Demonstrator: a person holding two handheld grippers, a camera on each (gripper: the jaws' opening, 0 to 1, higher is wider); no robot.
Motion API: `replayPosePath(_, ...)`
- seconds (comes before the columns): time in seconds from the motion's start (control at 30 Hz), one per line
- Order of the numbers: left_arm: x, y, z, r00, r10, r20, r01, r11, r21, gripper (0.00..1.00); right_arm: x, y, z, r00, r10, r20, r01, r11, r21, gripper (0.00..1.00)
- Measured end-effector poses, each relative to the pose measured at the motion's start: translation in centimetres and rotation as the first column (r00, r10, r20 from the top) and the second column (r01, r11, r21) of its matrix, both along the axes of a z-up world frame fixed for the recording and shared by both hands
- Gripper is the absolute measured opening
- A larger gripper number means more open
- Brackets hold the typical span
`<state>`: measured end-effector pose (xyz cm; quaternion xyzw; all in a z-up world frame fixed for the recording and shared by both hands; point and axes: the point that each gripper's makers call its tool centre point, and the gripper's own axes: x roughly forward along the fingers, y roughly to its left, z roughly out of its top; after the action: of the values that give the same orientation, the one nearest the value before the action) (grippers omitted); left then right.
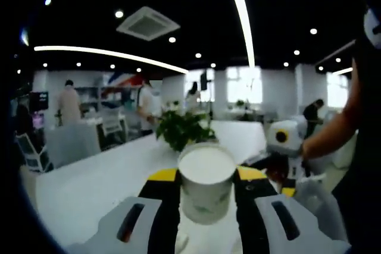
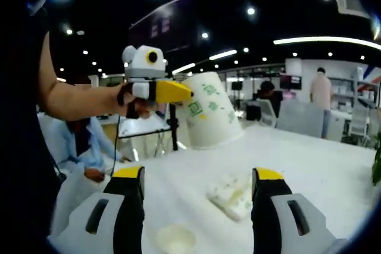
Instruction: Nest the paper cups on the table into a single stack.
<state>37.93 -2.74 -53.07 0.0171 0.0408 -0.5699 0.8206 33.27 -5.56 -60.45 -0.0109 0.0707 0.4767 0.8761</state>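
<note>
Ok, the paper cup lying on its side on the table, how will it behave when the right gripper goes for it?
The cup lying on its side is thin paper, so probably light and easily crushed. On its side on the smooth table, it may roll or skid if nudged. The right gripper is open around it.

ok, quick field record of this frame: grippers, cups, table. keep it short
left gripper: shut on a white paper cup with green print, lifted above the table, seen from the side in the right gripper view
right gripper: jaws open, nothing between them
cup lying on its side: on the table ahead of the right gripper, green print
upright cup: on the table, low between the right jaws, open end up
table: white top
plant: on the table behind the held cup
</note>
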Motion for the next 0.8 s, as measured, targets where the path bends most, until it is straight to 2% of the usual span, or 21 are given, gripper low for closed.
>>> replayPosePath(0.07,-0.1,0.0,0.3,1.0,-0.002,0.001,0.002,1.0,-0.021,0.33,-0.6,0.6,0.4,0.999,0.042,-0.008,-0.042,0.999,0.012,0.71)
replayPosePath(0.33,-0.3,0.4,0.5,1.0,0.002,-0.021,-0.004,0.997,-0.083,0.34,-1.4,1.6,2.9,0.996,0.087,0.001,-0.086,0.993,0.077,0.69)
replayPosePath(0.5,-0.5,0.6,0.8,0.999,-0.002,-0.033,-0.002,0.993,-0.119,0.34,-1.7,1.9,3.4,0.994,0.11,-0.008,-0.108,0.99,0.094,0.66)
replayPosePath(0.63,-0.7,0.9,1.4,0.998,-0.013,-0.054,0.003,0.984,-0.176,0.34,-2.0,2.2,3.7,0.992,0.128,-0.004,-0.127,0.988,0.089,0.65)
replayPosePath(0.8,-0.7,1.2,1.3,0.998,-0.019,-0.067,0.006,0.982,-0.189,0.34,-2.0,2.1,4.1,0.991,0.134,-0.013,-0.132,0.985,0.113,0.62)
